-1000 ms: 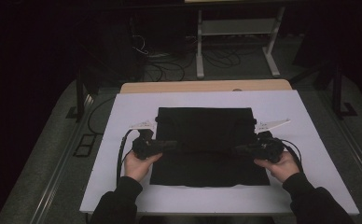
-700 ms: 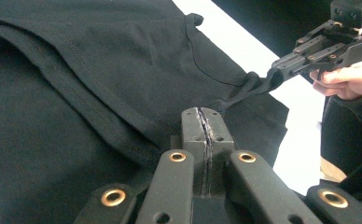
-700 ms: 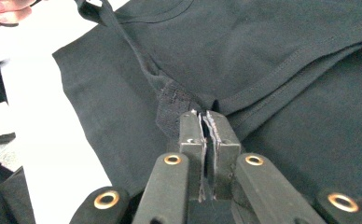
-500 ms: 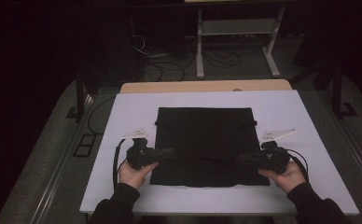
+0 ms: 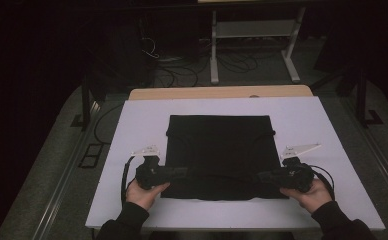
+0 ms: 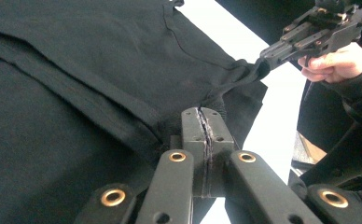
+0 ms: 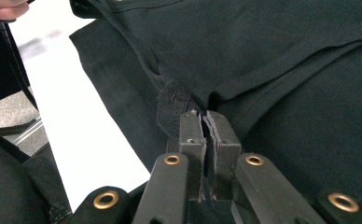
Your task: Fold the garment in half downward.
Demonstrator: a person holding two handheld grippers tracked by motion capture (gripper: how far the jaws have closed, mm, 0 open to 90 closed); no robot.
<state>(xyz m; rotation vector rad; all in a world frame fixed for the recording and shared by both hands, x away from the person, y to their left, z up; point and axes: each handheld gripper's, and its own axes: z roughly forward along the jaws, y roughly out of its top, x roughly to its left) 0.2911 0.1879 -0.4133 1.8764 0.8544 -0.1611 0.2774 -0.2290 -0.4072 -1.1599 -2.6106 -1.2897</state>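
My left gripper (image 5: 182,172): clamped on the black cloth (image 5: 219,150), near the table's (image 5: 132,125) front-left corner.
My right gripper (image 5: 262,176): clamped on the cloth's fold, toward the front-right corner.

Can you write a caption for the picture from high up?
Two hand-held grippers, left gripper and right gripper, pinch a folded black garment on a white table.

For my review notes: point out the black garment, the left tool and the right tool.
black garment (image 5: 219,142): high view, flat middle of the cloth.
left tool (image 6: 202,122): left gripper view, shut jaw tips.
right tool (image 7: 203,123): right gripper view, shut jaw tips.
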